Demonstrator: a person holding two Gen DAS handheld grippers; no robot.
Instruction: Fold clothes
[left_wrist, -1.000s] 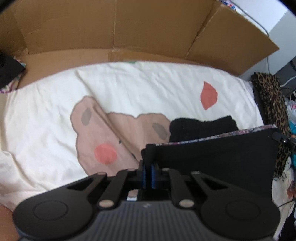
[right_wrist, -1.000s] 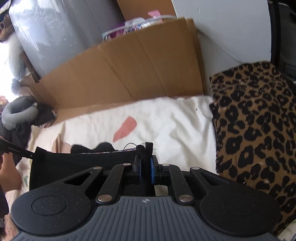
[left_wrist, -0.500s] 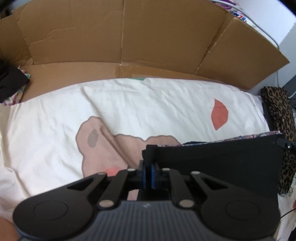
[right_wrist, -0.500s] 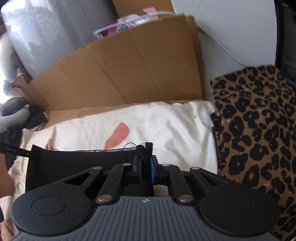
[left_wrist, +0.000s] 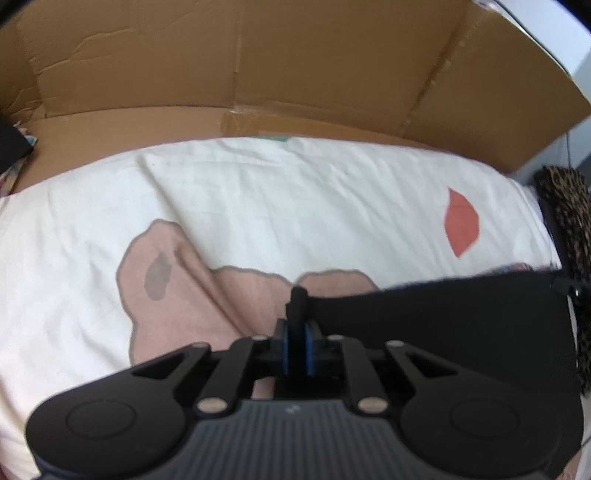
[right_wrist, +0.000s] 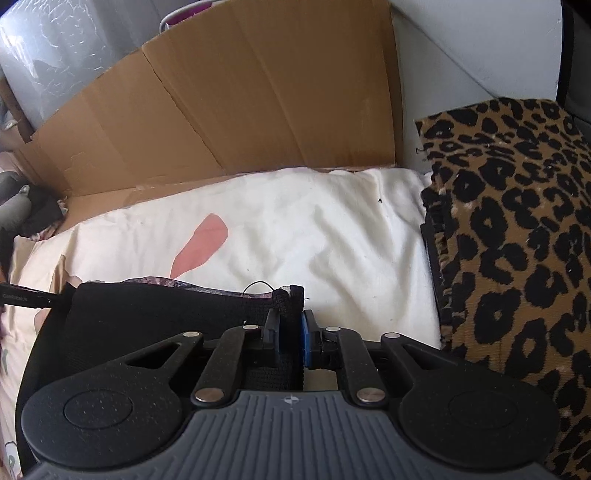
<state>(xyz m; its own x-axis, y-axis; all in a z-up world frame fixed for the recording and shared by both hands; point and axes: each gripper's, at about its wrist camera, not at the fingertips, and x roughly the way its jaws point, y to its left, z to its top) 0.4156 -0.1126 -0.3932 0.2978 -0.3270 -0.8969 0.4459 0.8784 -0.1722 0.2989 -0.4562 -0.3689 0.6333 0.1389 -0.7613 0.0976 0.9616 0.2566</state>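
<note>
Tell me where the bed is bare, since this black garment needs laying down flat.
The cream sheet is bare between the cardboard wall and the black garment, around the red patch. The leopard-print cloth crowds the right edge; dark clothes crowd the far left corner.

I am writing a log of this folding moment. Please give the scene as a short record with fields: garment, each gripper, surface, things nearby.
garment: black garment, stretched between both grippers
left gripper: jaws just opening, garment corner still between them
right gripper: jaws just opening, other corner still between them
surface: cream sheet with pink print
behind: cardboard
right side: leopard-print fabric
</note>
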